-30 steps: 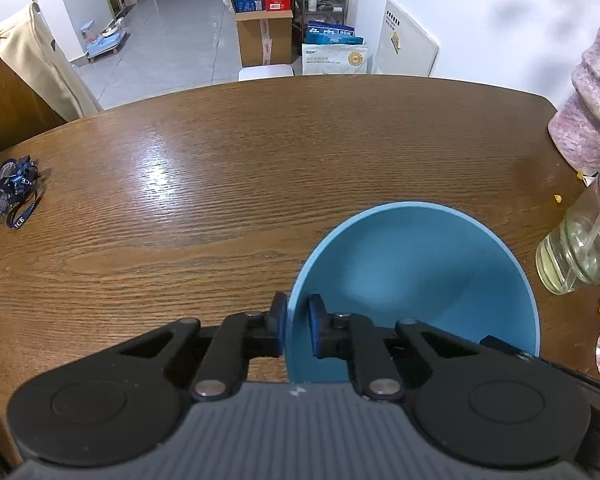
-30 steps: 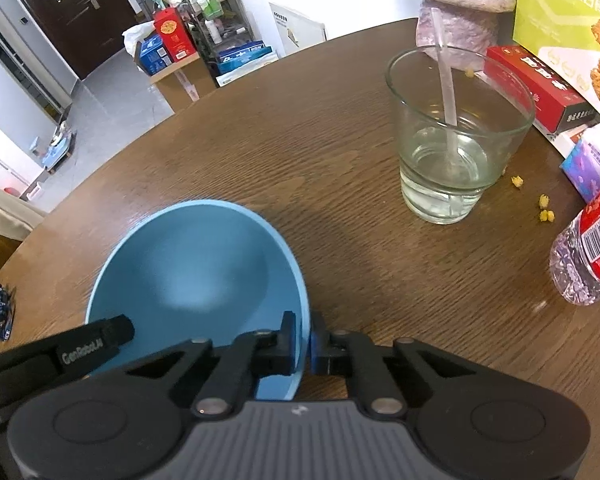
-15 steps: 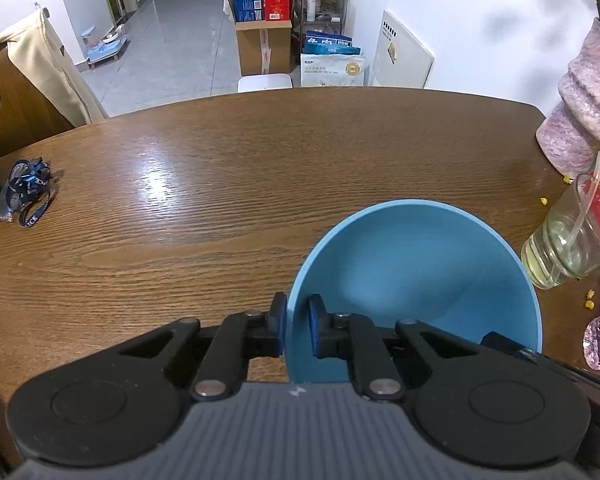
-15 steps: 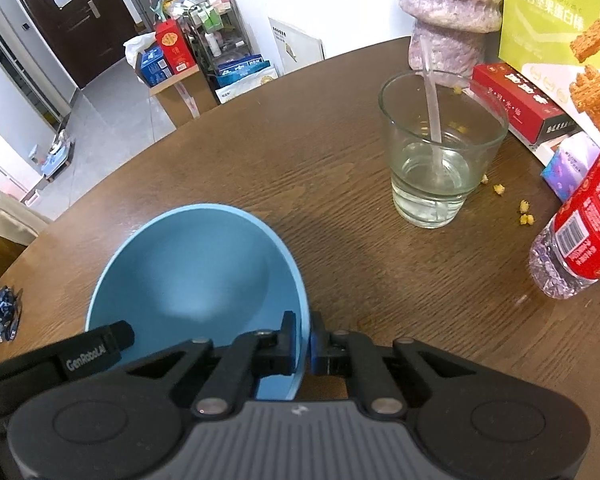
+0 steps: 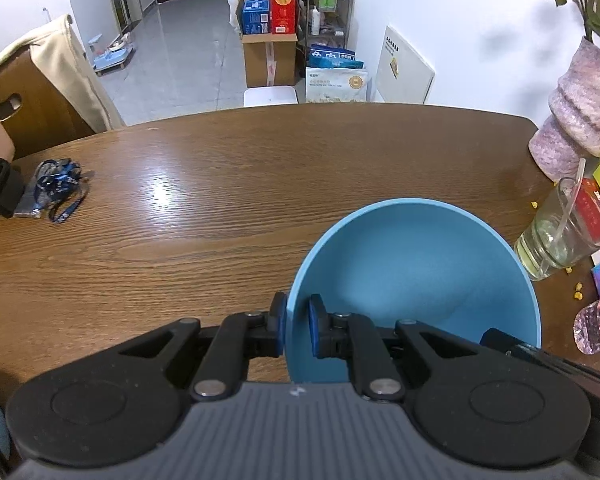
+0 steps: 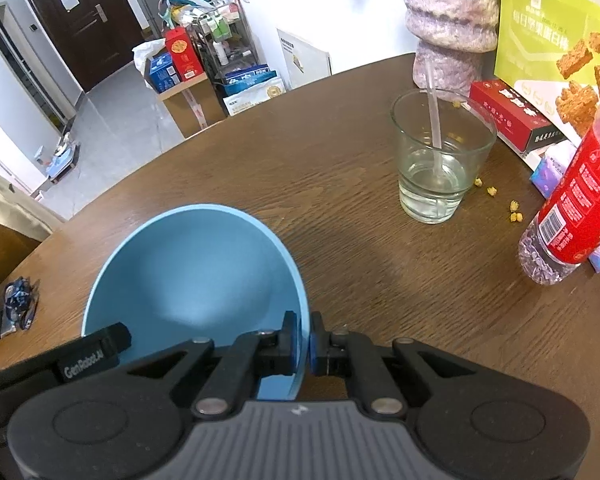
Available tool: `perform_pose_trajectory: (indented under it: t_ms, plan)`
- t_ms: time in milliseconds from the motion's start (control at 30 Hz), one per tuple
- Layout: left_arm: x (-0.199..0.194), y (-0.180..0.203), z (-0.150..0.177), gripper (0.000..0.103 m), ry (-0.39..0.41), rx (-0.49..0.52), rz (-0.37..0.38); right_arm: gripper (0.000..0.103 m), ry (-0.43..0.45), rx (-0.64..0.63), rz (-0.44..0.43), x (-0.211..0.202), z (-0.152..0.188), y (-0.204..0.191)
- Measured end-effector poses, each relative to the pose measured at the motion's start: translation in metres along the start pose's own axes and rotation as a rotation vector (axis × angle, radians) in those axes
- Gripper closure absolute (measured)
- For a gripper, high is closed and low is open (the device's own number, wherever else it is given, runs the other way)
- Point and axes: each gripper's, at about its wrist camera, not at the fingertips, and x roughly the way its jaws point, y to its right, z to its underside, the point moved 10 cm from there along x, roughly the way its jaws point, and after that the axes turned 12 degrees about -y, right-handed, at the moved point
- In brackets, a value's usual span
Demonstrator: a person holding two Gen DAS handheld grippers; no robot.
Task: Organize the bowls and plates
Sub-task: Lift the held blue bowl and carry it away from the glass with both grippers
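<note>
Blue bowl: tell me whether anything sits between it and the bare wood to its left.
Nothing visible does. The blue bowl faces open table; the lanyard lies far left, and the glass stands on the opposite side.

Matt blue bowl over a glossy wooden table

The bowl (image 5: 416, 268) looks smooth and matt, like plastic; the table (image 5: 228, 184) shows grained, sheeny wood; the glass (image 6: 440, 164) is clear; the vase (image 5: 576, 120) looks rough and fuzzy.
</note>
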Motion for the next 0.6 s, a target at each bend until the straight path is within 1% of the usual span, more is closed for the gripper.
perform_pose_trajectory:
  t_ms: [367, 600]
  plan:
    - [-0.040, -0.033, 0.017, 0.091, 0.026, -0.030, -0.010, 0.097, 0.019, -0.029, -0.007, -0.031, 0.026, -0.030]
    - [-0.065, -0.066, 0.030, 0.091, 0.044, -0.083, -0.020, 0.097, 0.025, -0.075, -0.016, -0.050, 0.045, -0.058]
